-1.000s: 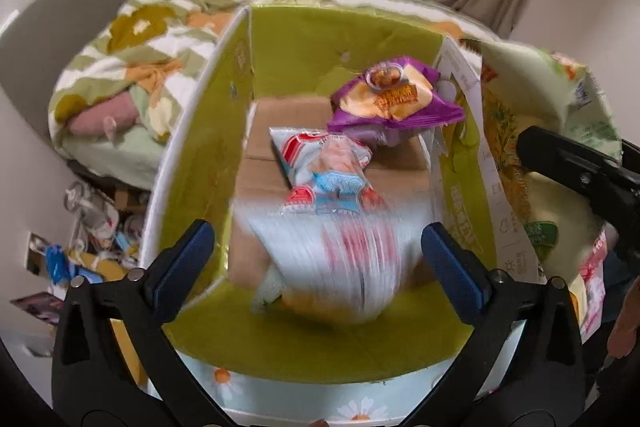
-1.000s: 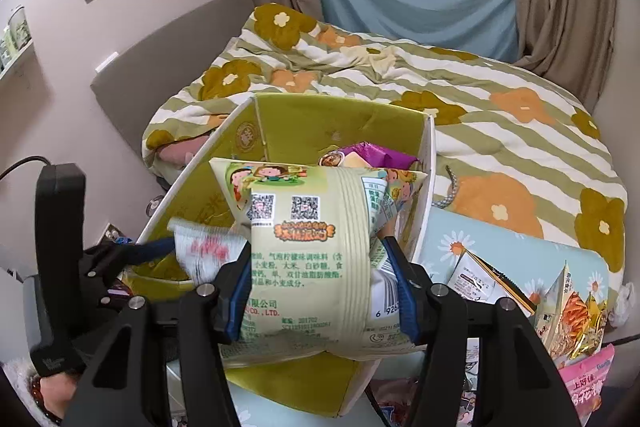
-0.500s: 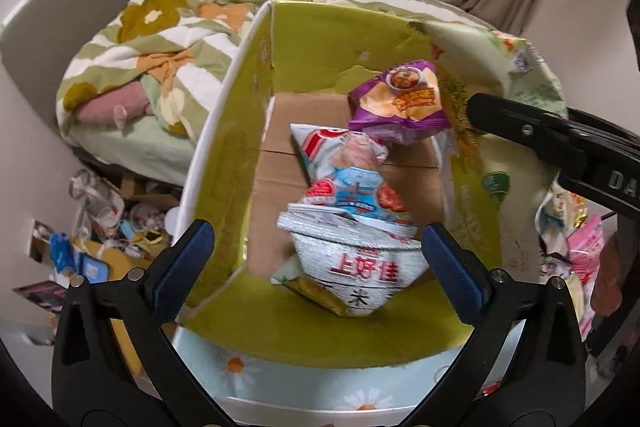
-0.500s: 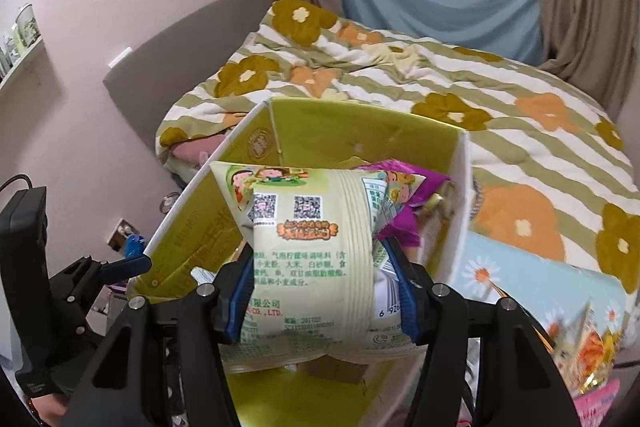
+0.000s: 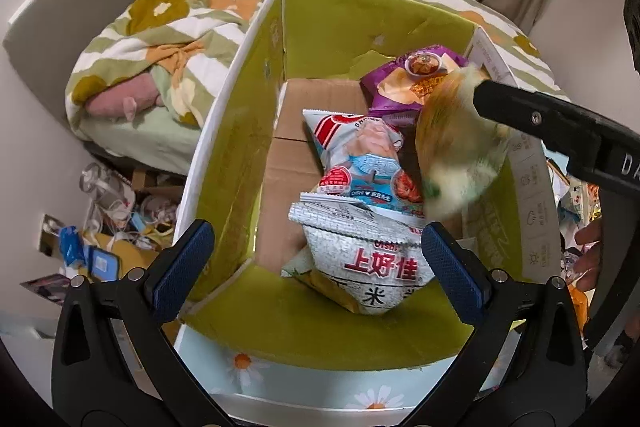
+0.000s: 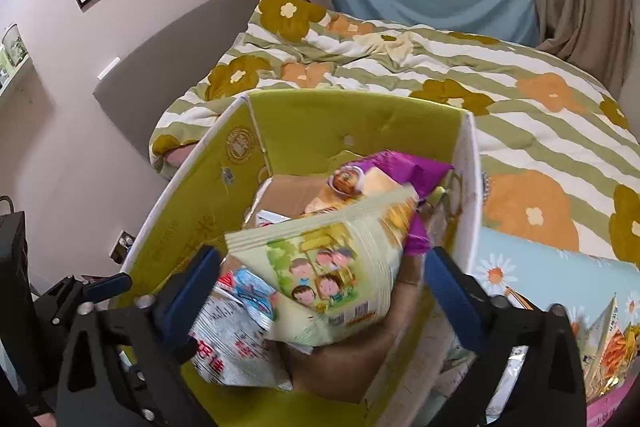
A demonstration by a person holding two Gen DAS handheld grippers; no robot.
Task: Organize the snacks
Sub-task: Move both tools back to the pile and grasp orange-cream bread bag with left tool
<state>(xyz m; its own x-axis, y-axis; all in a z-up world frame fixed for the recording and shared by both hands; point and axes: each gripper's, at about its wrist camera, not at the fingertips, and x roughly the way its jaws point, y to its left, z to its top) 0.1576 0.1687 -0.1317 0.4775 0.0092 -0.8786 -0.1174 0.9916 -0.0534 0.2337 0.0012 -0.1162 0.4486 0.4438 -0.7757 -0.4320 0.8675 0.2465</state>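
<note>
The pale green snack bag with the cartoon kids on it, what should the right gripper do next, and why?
Probably lift the right gripper up and out of the green-lined cardboard box. Its fingers have just been opening and stand wide, no longer pressing the pale green snack bag with cartoon children, which looks blurred and tilted above the other packets. More colourful snack packets wait outside, to the right.

Green-lined cardboard box ahead of the jaws, pale green snack bag between the right jaws, purple snack bag beyond it, silver rice-cracker bag between the left jaws.
</note>
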